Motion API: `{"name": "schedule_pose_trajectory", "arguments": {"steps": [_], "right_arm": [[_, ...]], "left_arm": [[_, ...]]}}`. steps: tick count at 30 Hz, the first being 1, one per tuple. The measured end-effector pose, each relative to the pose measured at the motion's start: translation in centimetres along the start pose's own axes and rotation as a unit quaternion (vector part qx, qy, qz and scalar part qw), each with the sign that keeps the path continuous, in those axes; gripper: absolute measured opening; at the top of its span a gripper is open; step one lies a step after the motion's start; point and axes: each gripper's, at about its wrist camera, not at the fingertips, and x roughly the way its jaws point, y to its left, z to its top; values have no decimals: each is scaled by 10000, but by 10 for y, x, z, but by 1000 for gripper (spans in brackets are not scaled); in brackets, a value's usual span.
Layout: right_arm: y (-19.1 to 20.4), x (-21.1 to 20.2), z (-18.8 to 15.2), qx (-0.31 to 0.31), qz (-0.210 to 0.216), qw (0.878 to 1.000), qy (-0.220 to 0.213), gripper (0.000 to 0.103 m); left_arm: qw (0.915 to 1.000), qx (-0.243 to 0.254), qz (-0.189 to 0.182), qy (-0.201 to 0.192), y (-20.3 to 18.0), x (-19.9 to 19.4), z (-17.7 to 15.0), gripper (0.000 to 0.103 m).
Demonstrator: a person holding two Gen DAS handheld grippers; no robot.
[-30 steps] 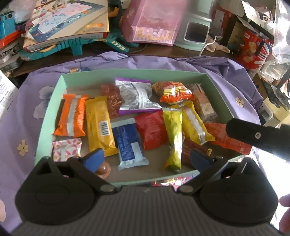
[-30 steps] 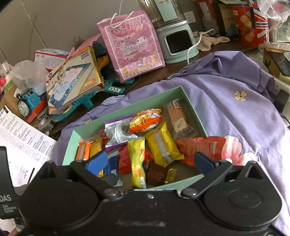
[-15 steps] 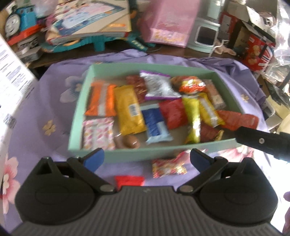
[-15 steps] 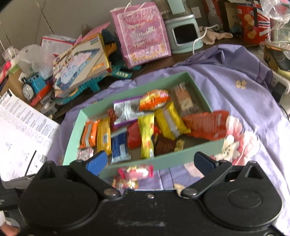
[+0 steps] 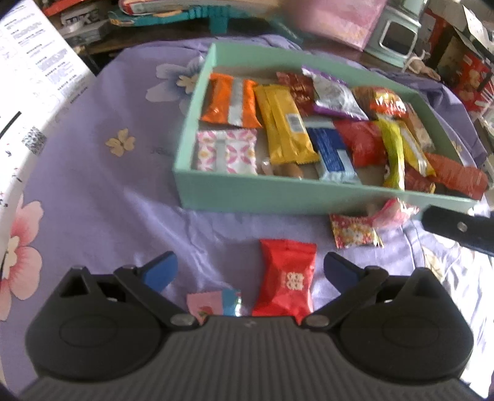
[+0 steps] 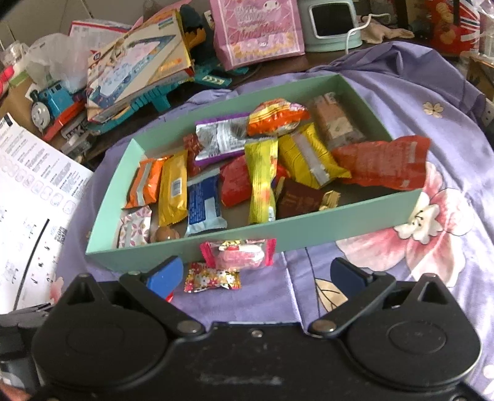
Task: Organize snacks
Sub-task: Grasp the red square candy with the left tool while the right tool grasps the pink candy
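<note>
Crinkly red foil packet [image 5: 285,277] on purple cloth [image 5: 108,197]; left hand-held gripper [image 5: 248,270] spread wide, right hand-held gripper [image 6: 262,274] likewise, empty.

Both views are bright with soft daylight. In the left wrist view the whole picture is a little blurred, and the pink bag [image 5: 336,23] at the top is strongly smeared. The right wrist view is sharper. Foil wrappers in the green box [image 6: 311,236] give small glare spots. Shadows on the purple cloth [image 5: 102,197] are weak. The fisheye lens bends straight lines near the edges, and the corners are dark.
</note>
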Motion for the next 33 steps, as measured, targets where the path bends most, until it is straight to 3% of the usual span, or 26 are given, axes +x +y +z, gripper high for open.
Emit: {"name": "schedule_pose_trajectory", "arguments": {"steps": [4, 9, 11, 13, 14, 16, 18, 21, 23, 26, 33], "right_arm": [[3, 15, -2, -80, -26, 10000, 32, 103], [8, 32, -3, -272, -130, 9995, 7, 103], [9, 36, -2, -324, -70, 9994, -13, 103], [9, 41, -2, -294, 55, 9995, 98, 95], [8, 44, -1, -267, 100, 9995, 137, 87], [9, 49, -3, -285, 107, 9994, 156, 77], [9, 51, -4, -287, 190, 9992, 215, 61], [11, 46, -6, -405, 175, 9988, 196, 44], [10, 41, -7, -385, 204, 9989, 186, 42], [6, 33, -11, -315, 200, 9992, 138, 41], [-13, 12, -20, -107, 216, 9996, 143, 41]], "left_arm": [[9995, 315, -5, 29, -13, 10, -6, 101], [9988, 437, -152, 136, -20, 19, -10, 86], [9988, 447, -159, 134, -20, 21, -12, 85], [9987, 482, -149, 106, -21, 21, -14, 83], [9986, 498, -144, 91, -21, 20, -14, 81], [9984, 546, -121, 48, -22, 20, -13, 72], [9981, 593, -138, 25, -23, 19, -14, 58], [9980, 629, -84, -22, -23, 17, -15, 49], [9979, 644, 17, -79, -22, 15, -16, 40], [9988, 483, -31, -107, -16, 13, -17, 35], [9997, 162, -163, -45, -7, 5, -21, 32]]}}
